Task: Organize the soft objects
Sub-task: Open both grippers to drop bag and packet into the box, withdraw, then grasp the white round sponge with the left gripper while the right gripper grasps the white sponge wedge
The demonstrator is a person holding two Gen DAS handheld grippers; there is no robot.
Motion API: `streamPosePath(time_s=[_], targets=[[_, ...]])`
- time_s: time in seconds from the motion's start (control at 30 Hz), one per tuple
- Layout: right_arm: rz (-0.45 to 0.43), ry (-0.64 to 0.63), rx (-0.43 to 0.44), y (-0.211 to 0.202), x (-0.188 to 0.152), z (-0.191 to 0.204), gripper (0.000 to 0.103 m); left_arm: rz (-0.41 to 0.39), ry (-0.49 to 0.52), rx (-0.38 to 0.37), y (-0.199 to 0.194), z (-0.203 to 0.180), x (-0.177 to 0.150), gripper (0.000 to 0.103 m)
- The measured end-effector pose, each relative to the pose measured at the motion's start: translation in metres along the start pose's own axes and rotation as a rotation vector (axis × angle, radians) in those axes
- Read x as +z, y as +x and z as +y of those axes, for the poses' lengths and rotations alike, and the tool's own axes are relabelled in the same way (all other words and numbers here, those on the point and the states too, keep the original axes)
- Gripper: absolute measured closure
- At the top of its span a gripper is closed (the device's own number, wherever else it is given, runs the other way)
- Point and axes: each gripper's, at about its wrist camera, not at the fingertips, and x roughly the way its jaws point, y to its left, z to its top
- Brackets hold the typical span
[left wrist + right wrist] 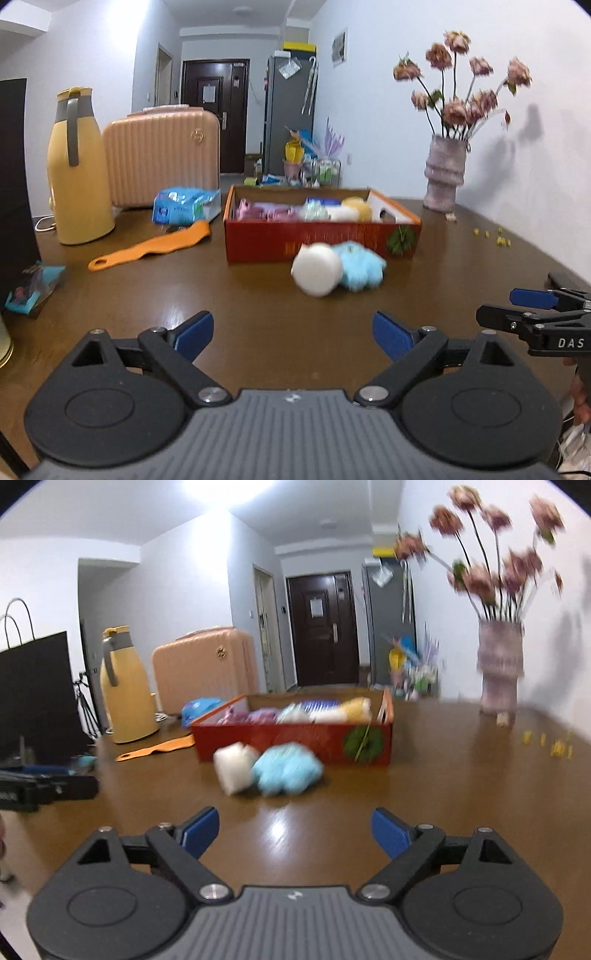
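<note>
A white round soft object and a fluffy light-blue soft object lie on the brown table just in front of a red cardboard box. The box holds several soft items, pink, white, blue and yellow. In the right wrist view the white object, the blue one and the box show ahead. My left gripper is open and empty, short of the objects. My right gripper is open and empty; it also shows in the left wrist view at the right.
A yellow thermos, a pink suitcase, a blue packet and an orange strip stand left of the box. A vase of flowers stands at the back right. A small blue pack lies at the left edge.
</note>
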Motion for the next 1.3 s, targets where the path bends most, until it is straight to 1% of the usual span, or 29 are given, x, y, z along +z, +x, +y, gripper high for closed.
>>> streamPosePath(time_s=[0.07,0.17,0.3,0.43,0.5,0.57,0.63,0.67,0.7,0.73,0.77,0.8,0.83,0.87,0.9,0.93,1.0,1.07,1.1,1.13,1.17,1.2,1.27,1.3], targets=[[0.014,0.006,0.009,-0.004,-0.011,0.004,0.014,0.017,0.009,-0.005,-0.001,-0.001,-0.006,0.008],[0.02,0.023,-0.006,-0.008,-0.021,0.008,0.014,0.026,0.016,-0.005,0.001,-0.003,-0.01,0.008],[0.016,0.045,-0.004,-0.008,-0.021,0.003,0.015,0.033,0.011,-0.027,0.015,-0.009,-0.007,0.008],[0.045,0.051,0.002,0.002,-0.019,-0.003,0.017,0.017,0.039,-0.047,0.037,-0.022,0.003,0.009],[0.064,0.057,-0.001,0.01,-0.019,-0.007,0.019,-0.011,0.08,-0.062,0.055,-0.031,0.014,0.011],[0.076,0.068,-0.007,0.02,-0.017,-0.01,0.019,-0.045,0.156,-0.062,0.082,-0.043,0.028,0.011],[0.094,0.073,-0.017,0.028,-0.016,-0.011,0.019,-0.039,0.208,-0.067,0.112,-0.05,0.039,0.011],[0.097,0.072,-0.02,0.03,-0.015,-0.012,0.02,-0.025,0.224,-0.043,0.132,-0.053,0.045,0.012],[0.102,0.069,-0.023,0.032,-0.015,-0.012,0.02,-0.018,0.235,-0.026,0.146,-0.054,0.049,0.014],[0.105,0.068,-0.024,0.033,-0.015,-0.013,0.02,-0.009,0.235,-0.018,0.158,-0.052,0.052,0.021],[0.11,0.07,-0.028,0.034,-0.015,-0.014,0.02,0.006,0.223,-0.03,0.171,-0.048,0.055,0.032],[0.115,0.076,-0.034,0.036,-0.015,-0.015,0.02,0.026,0.207,-0.05,0.18,-0.044,0.055,0.039],[0.123,0.082,-0.041,0.039,-0.015,-0.017,0.02,0.056,0.182,-0.063,0.187,-0.037,0.055,0.054],[0.131,0.087,-0.045,0.042,-0.015,-0.018,0.02,0.081,0.153,-0.062,0.191,-0.03,0.053,0.056],[0.137,0.088,-0.048,0.045,-0.015,-0.019,0.021,0.065,0.13,-0.071,0.187,-0.022,0.049,0.056],[0.141,0.085,-0.048,0.049,-0.014,-0.019,0.021,0.062,0.112,-0.085,0.181,-0.013,0.046,0.055],[0.141,0.083,-0.037,0.055,-0.009,-0.017,0.021,0.061,0.069,-0.09,0.163,0.004,0.037,0.054],[0.127,0.091,0.002,0.065,0.0,-0.015,0.021,0.07,0.037,-0.091,0.148,0.019,0.026,0.052],[0.118,0.091,0.027,0.071,0.007,-0.013,0.021,0.076,0.024,-0.1,0.145,0.024,0.022,0.049],[0.107,0.083,0.052,0.08,0.014,-0.01,0.021,0.083,0.012,-0.113,0.143,0.029,0.018,0.042],[0.096,0.066,0.073,0.091,0.024,-0.006,0.024,0.09,0.007,-0.12,0.143,0.032,0.016,0.039],[0.085,0.049,0.085,0.101,0.033,-0.002,0.029,0.091,0.01,-0.12,0.144,0.034,0.014,0.034],[0.068,0.028,0.116,0.129,0.053,0.006,0.031,0.085,0.017,-0.13,0.149,0.034,0.014,0.025],[0.074,0.029,0.124,0.143,0.062,0.01,0.033,0.085,0.017,-0.137,0.152,0.034,0.014,0.025]])
